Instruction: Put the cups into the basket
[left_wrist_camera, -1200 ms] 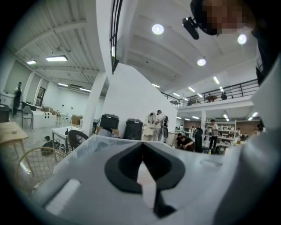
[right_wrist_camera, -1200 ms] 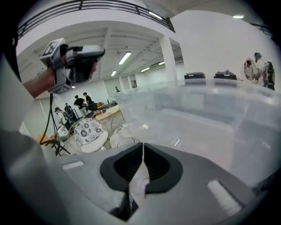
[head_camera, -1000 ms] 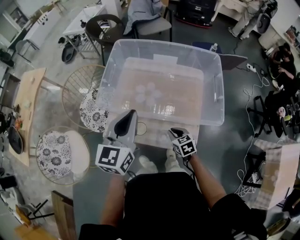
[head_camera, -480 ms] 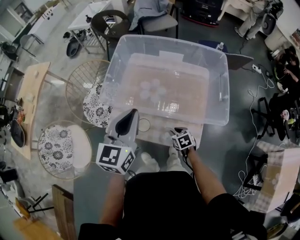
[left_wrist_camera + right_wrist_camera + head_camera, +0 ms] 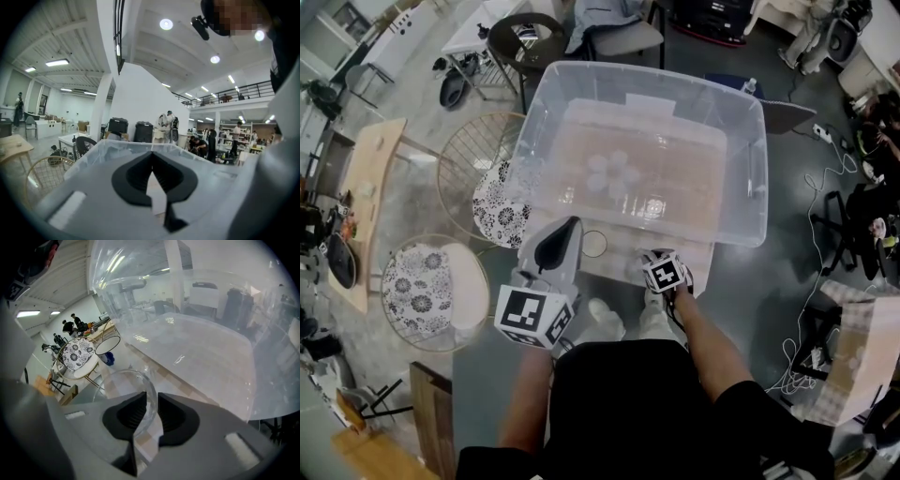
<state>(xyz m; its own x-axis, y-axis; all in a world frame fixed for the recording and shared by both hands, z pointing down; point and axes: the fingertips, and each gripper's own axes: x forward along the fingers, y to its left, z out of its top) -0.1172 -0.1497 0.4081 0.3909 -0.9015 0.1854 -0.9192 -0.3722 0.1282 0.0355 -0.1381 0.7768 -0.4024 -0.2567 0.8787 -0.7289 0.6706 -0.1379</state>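
The right gripper (image 5: 151, 397), pointing steeply down, has just been closing with one wall of a clear cup (image 5: 124, 390) between its jaws, not yet pinched. The left gripper (image 5: 151, 157) is clenched on nothing. The cup stands upright on the bench (image 5: 619, 267), right beside the clear basket (image 5: 745, 141), which lies straight ahead in a busy workshop.

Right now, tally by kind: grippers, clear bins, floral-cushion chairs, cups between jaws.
Grippers: 2 (left gripper, right gripper)
Clear bin: 1
Floral-cushion chairs: 2
Cup between jaws: 1, its rim inside the right gripper's jaws, which have just been closing
Total: 6
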